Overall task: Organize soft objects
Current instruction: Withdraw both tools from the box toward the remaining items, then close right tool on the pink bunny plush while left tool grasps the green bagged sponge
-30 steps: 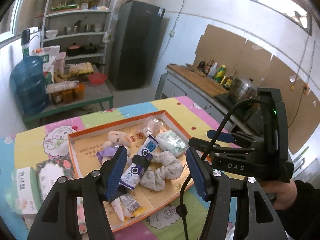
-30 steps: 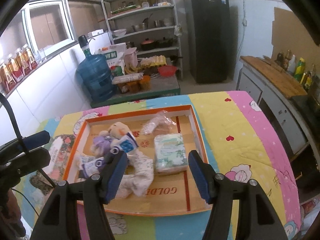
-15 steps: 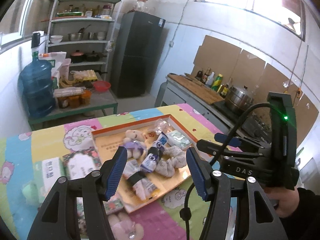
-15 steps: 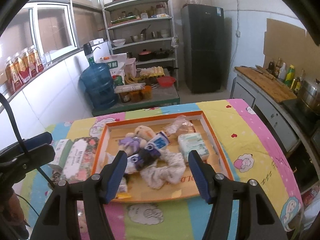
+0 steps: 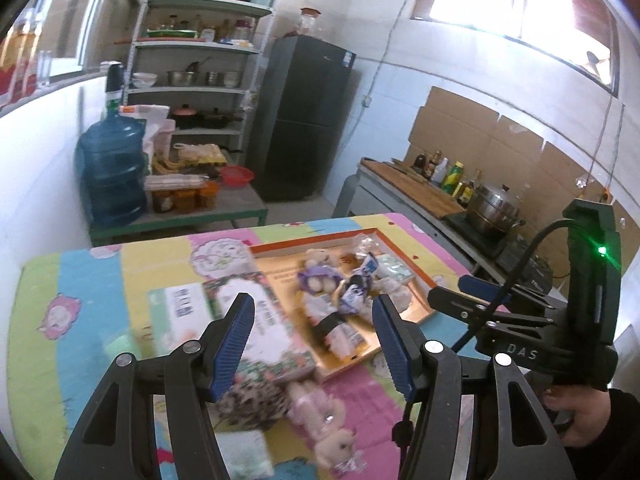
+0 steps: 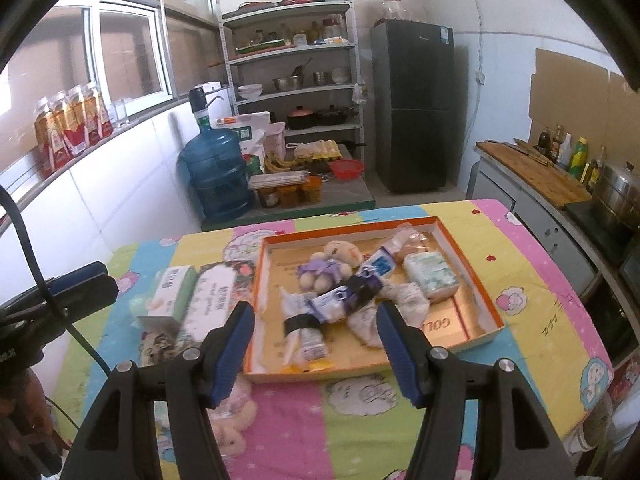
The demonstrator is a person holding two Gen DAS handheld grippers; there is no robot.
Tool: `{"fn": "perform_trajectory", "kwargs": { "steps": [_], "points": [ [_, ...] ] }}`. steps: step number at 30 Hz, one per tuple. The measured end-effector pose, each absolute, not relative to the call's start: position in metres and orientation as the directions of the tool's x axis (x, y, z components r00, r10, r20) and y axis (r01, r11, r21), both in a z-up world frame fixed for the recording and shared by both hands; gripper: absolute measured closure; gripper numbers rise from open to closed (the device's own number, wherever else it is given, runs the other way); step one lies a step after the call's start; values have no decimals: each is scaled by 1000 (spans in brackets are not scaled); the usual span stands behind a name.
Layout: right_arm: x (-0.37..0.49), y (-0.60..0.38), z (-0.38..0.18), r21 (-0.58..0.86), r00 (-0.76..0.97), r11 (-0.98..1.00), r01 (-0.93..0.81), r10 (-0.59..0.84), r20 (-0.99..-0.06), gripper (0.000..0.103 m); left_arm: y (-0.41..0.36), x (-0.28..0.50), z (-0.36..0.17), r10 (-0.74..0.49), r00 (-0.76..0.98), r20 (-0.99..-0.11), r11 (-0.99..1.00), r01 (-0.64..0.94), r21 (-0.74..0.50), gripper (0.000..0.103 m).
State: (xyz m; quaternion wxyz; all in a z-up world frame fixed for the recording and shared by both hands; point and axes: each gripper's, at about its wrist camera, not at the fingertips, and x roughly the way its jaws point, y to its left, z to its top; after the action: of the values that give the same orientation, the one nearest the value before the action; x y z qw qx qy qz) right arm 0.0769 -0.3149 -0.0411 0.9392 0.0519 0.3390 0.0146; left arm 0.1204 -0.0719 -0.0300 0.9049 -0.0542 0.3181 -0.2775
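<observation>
Both tools are held above the near edge of the desk (image 6: 532, 280), which is covered by a multicoloured cartoon-print cloth. The left tool (image 5: 314, 340) is seen with its blue-padded fingers spread wide apart and nothing between them. The right tool (image 6: 316, 346) is likewise held with its fingers wide apart and empty; in the left wrist view its body is visible at the right, gripped by a hand (image 5: 580, 416).

An orange-rimmed shallow box (image 6: 452, 240) is placed on the desk, toward the far right. Inside it, a beige plush bear with a purple garment (image 6: 332, 264) is lying at the far left part. Against its near side, several blue-and-white soft packets (image 6: 348, 292) are laid diagonally. A wrapped pale green tissue pack (image 6: 430, 276) is located at the right side of the box, and a crumpled clear plastic bag (image 6: 406, 240) at the far right corner. A light patterned cloth piece (image 6: 400, 304) is lying between the packets and the tissue pack.

Left of the box, two flat cartons are set side by side on the desk: a floral one (image 6: 212, 296) just beside the box and a green-and-white one (image 6: 172, 288) further left. A pink plush toy (image 5: 324, 420) is lying on the cloth near the tools, outside the box.
</observation>
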Motion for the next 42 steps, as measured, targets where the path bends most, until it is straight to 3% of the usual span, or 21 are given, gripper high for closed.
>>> {"fn": "perform_trajectory", "kwargs": {
  "steps": [23,42],
  "points": [
    [52,-229,-46,95,759,992,-86,127,-639,40,34,83,-45,-427,731,-532,904,336,-263,40],
    [57,-215,-101,132,686,989,-61,137,-714,39,75,91,-95,-356,734,-579,932,232,-278,40]
  ]
}}
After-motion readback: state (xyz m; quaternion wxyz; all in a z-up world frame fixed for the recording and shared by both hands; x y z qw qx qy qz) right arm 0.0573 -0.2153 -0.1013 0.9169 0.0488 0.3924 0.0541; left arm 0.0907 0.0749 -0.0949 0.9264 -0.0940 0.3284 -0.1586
